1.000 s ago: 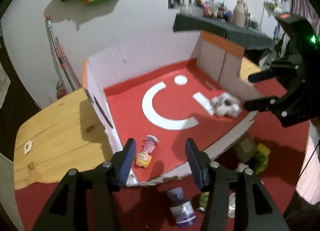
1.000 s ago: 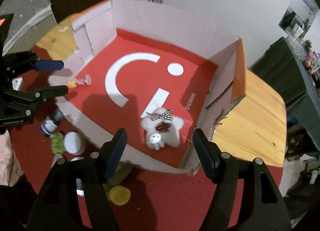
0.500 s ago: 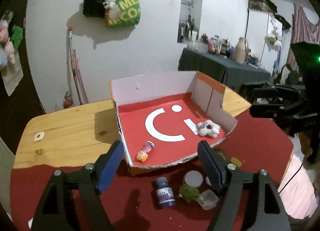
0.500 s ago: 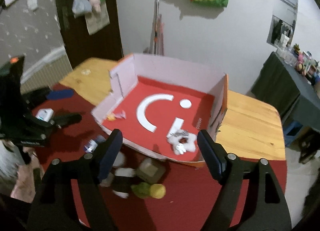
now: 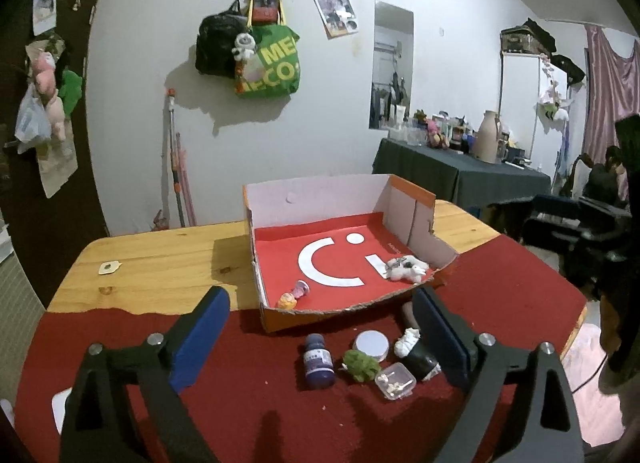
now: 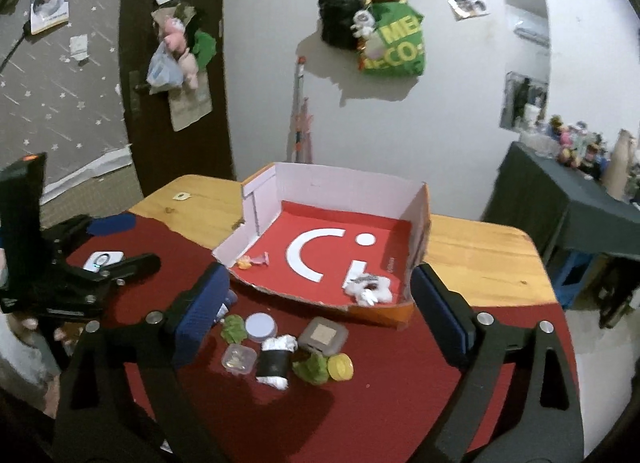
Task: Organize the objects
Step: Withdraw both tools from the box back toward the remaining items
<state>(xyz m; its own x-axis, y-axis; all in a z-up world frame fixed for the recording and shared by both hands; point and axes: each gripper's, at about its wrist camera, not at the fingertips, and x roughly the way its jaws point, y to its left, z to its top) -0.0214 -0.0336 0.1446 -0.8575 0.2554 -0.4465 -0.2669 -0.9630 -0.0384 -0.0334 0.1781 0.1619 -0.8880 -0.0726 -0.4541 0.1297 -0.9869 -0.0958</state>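
Observation:
A shallow cardboard box with a red floor sits on the table; it also shows in the right wrist view. Inside lie a white plush toy and a small pink and yellow doll. In front of the box on the red cloth lie a blue bottle, a green toy, a round white lid, a clear small case and a black and white roll. My left gripper is open and empty, held back above the cloth. My right gripper is open and empty.
The table is wood at the back, red cloth at the front. A grey square case, a yellow cap and another green toy lie by the box. A white device lies at the left.
Both grippers have pulled back and up from the box, so the whole table and room now show. The plush toy and doll stay in the box.

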